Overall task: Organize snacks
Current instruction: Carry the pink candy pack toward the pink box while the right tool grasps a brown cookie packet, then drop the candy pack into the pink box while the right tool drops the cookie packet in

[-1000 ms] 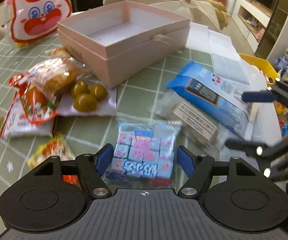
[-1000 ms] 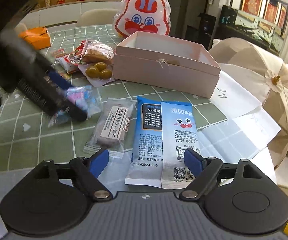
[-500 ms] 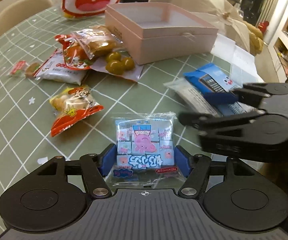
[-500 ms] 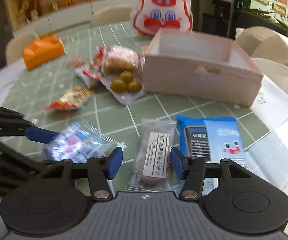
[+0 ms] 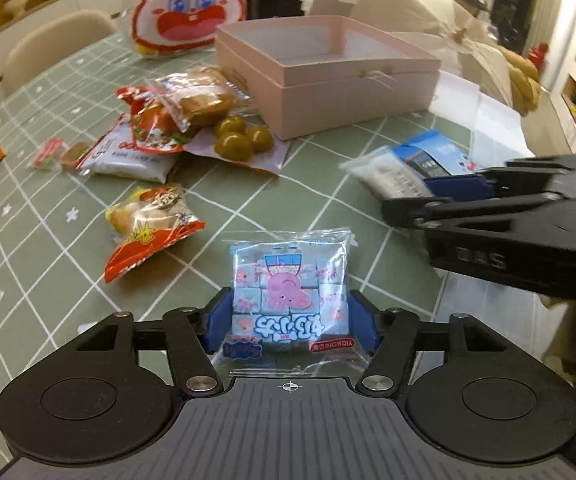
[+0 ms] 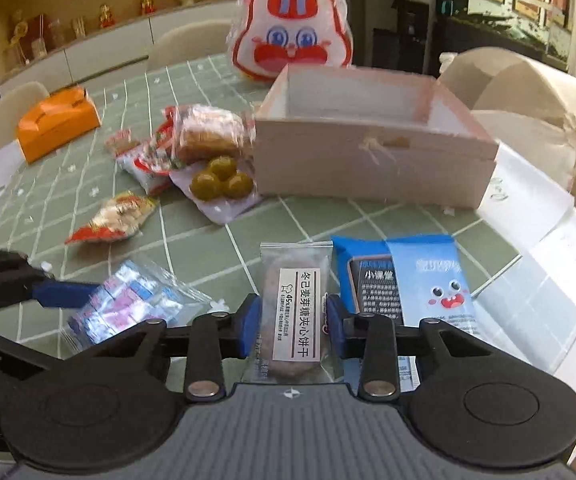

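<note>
My left gripper is shut on a clear packet of blue and pink Peppa Pig candy, its pads pressed on both sides. My right gripper is shut on a clear wrapped brown biscuit with a white label. That biscuit packet and the right gripper also show in the left wrist view. The candy packet shows at the left of the right wrist view. An open, empty pink box stands further back on the table.
A blue snack bag lies right of the biscuit. Green plums, a pile of red and clear packets and an orange-red packet lie left. A rabbit-face bag, orange box, white papers.
Both grippers have closed from open onto their packets: the left on the candy, the right on the biscuit. The right gripper shifted left from the blue bag to the biscuit.
</note>
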The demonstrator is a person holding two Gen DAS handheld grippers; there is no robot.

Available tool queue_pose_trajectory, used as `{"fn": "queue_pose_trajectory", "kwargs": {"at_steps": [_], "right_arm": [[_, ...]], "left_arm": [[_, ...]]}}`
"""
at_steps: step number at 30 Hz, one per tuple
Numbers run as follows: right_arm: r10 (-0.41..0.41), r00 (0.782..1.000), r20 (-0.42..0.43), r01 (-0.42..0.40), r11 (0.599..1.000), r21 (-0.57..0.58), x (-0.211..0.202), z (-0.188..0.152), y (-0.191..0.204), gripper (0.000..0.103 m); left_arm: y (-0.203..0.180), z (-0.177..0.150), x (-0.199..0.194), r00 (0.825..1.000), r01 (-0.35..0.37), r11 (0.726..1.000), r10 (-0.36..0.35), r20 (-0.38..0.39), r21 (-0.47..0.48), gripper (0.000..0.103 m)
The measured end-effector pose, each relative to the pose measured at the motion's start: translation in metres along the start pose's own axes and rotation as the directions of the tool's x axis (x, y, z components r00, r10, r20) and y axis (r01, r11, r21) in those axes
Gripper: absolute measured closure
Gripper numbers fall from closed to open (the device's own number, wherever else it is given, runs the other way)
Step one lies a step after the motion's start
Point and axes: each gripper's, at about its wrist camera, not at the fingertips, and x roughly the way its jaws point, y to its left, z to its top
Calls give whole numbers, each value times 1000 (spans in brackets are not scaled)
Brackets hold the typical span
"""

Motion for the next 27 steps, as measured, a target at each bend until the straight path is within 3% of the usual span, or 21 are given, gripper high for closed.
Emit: {"fn": "queue_pose_trajectory", "kwargs": {"at_steps": [4,9,13,16,19,22,25,27], "right_arm": [[10,996,86,-10,1000,-1,-28,14,-5,68],[10,982,186,-18,999,41,-54,48,-30,68],[5,976,217,-19,998,67,-55,92,-57,68],[-5,975,221,-7,998,55,-52,133,-76,68],[-21,978,207,18,1000,16,-47,179,-93,68],[-56,975,214,69,996,-51,-41,223,-107,68],[-38,975,220,52,997,-61,-30,255,-125,68],[-19,982,188,25,999,-29,-15,266,-135,68]], "left_arm": [[9,15,-6,999,38,994,-36,12,-103,38],[15,53,-39,984,50,985,-20,177,-166,38],[23,106,-53,959,87,974,-26,282,-208,38],[32,154,-46,947,154,959,-74,313,-238,38],[33,201,-32,938,160,961,-77,337,-226,38],[35,239,-9,934,205,953,-123,335,-222,37],[36,260,49,941,300,932,-255,221,-203,37],[32,263,84,965,243,953,-218,145,-183,38]]}}
